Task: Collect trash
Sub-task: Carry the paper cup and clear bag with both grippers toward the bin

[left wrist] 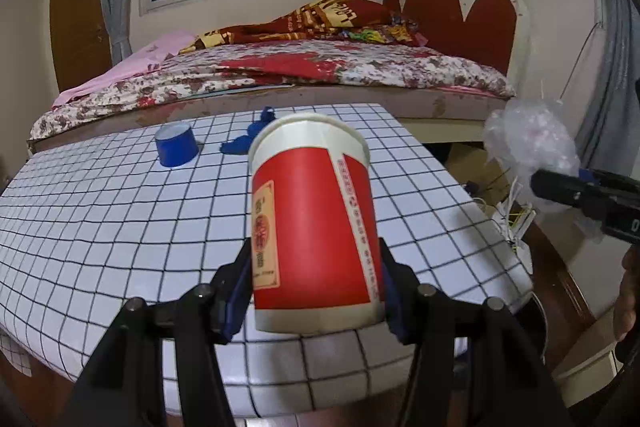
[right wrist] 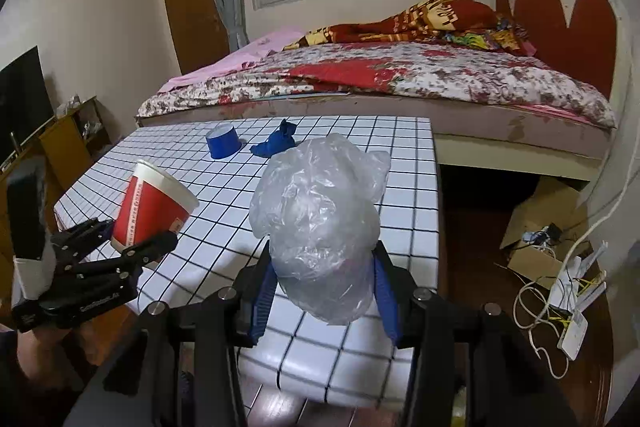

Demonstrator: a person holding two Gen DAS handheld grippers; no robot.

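The left gripper (left wrist: pixel 316 287) is clamped on a red paper cup (left wrist: pixel 312 227), its blue pads pressing the lower half of the wall from both sides, mouth tilted up and away. The right gripper (right wrist: pixel 320 291) is closed around a crumpled clear plastic bag (right wrist: pixel 320 223), pinched near its lower bulge, with most of the bag ballooning above the fingers. Both loads hang above the near edge of the grid-patterned table (left wrist: pixel 120 227), the cup toward its near left corner as the right wrist camera shows it, the bag toward the near right.

The step in hand looks like carrying both pieces off to a bin; no bin can be made out for certain in either view. To do it well, keep the squeeze on the cup light, since thin paper walls buckle and can pop free, and hold it upright in case of dregs. The bag is slippery and springy, so keep that grip firm and travel smoothly.

Left near the far edge: a blue cup (left wrist: pixel 176 145) on its side and a crumpled blue scrap (left wrist: pixel 250 139) just beside it.
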